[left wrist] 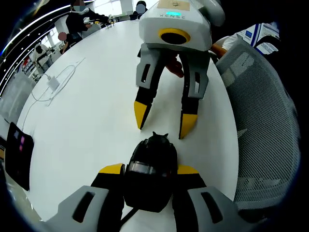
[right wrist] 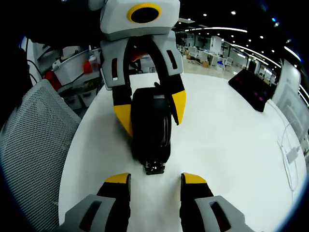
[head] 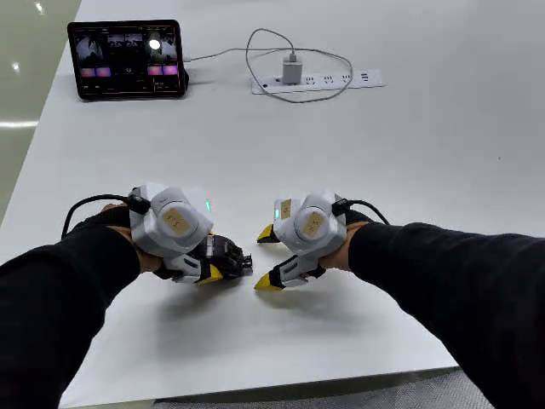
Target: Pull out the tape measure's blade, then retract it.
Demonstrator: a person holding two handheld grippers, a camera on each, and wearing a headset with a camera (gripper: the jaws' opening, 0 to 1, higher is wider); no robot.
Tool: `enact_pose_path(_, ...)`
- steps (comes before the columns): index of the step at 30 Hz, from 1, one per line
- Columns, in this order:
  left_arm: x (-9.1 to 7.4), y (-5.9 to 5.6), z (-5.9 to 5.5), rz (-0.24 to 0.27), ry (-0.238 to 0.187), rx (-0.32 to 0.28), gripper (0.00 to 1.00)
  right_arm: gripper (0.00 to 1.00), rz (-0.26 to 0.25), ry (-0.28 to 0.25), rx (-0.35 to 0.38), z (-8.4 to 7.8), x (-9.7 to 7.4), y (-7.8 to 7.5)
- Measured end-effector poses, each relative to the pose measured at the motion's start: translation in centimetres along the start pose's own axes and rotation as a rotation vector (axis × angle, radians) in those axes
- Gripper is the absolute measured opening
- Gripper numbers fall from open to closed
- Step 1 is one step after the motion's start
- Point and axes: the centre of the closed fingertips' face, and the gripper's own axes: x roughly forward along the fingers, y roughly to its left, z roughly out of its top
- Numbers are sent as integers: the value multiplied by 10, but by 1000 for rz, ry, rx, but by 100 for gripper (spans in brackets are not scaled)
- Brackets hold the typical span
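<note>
Two grippers: left gripper [left wrist: 149, 169] clamps the probably rigid tape measure [right wrist: 152, 140]; right gripper [right wrist: 155, 180], wide, faces its blade hook [right wrist: 154, 168], the likely hold.

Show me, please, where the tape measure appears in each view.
Head view: tape measure lower centre, gripped in the left tongs.
Left gripper view: it sits bottom centre, between that view's tongs.
Right gripper view: centre, beyond the open right tongs.
Shared landmark: the dark tablet.
</note>
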Motion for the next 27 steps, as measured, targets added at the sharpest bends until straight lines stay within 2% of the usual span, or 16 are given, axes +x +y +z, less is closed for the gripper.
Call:
enact_pose_path(5,1,1,-1,2,-1,3,33,24,-5,-1,-16,4,2,-1)
enact_pose_path(12,2,1,-1,2,0,3,33,14,4,8,-24,4,9,2)
enact_pose_path(15,3,1,-1,4,2,10,33,12,3,10,-9,5,14,-1)
enact_pose_path(18,3,1,-1,-2,6,14,33,12,25,9,-28,5,12,0)
enact_pose_path(22,3,1,-2,-3,9,23,33,10,30,10,-28,4,13,0)
enact_pose_path(24,2,1,-2,-6,13,31,33,10,27,15,-54,3,13,0)
enact_pose_path(27,2,0,-3,-13,39,57,32,9,27,19,-67,2,12,0)
